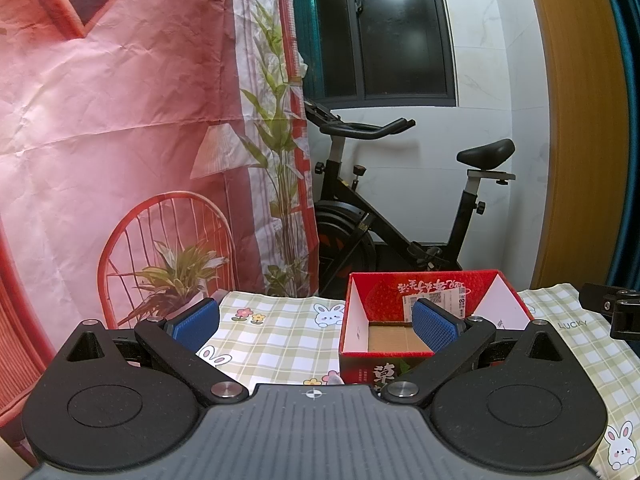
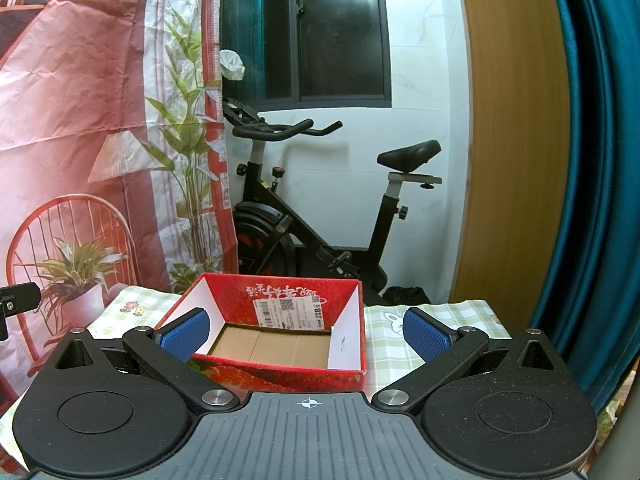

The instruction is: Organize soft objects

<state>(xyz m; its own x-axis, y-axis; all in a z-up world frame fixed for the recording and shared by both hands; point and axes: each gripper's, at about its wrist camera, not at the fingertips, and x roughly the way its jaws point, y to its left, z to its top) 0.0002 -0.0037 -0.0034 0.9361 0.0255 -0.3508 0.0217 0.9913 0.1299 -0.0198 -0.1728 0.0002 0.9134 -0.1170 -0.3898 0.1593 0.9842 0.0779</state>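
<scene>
Two grippers hover above a counter [image 1: 280,344] covered with a green-and-white checked cloth printed with bunnies and flowers. The left gripper [image 1: 316,322] stands wide apart, its blue pads [image 1: 196,322] holding nothing. The right gripper [image 2: 306,332] is likewise spread wide, with nothing between its blue pads [image 2: 426,334].

A red box [image 2: 280,332] printed with strawberries sits on the cloth, open at the top. Its inner side walls are white and its floor is bare brown cardboard; a white shipping label [image 2: 288,312] is stuck to the inside of the far wall. In the left wrist view the box lies ahead and to the right, partly behind that gripper's right finger. In the right wrist view it lies straight ahead between the two fingers, its near wall close to the gripper body. No soft object shows in either view, neither in the box nor on the cloth.

Behind the counter stands a black exercise bike [image 2: 320,216] against a white wall, under a dark window [image 2: 320,28]. A wrinkled printed backdrop [image 1: 120,120] showing a red chair and plants hangs on the left, and a teal curtain [image 2: 592,160] on the right.
</scene>
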